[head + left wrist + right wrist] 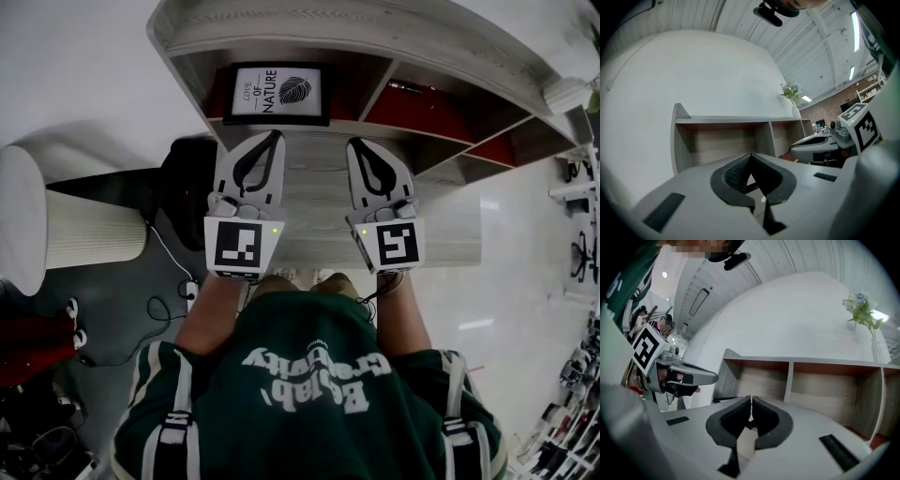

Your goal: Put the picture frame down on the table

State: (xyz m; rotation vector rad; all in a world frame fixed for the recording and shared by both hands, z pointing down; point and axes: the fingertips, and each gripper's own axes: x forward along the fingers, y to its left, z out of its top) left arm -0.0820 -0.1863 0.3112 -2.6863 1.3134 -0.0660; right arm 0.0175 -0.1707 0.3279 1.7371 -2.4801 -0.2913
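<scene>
At the left of the head view a white pleated cylinder (pixel 89 239), possibly a lampshade, is seen above a dark floor strewn with cables (pixel 169 281). In the upper middle, the picture frame (pixel 277 92) is stood upright in the leftmost compartment of a pale wooden shelf unit (pixel 375 37), its leaf print facing out. Just below it the left gripper (pixel 276 136) is held over the light wood-grain table (pixel 319 211), jaws closed together on nothing. Beside it the right gripper (pixel 355 143) is likewise pressed shut and empty. Red-backed compartments (pixel 427 117) and a glossy white floor (pixel 525 272) are seen at the right.
</scene>
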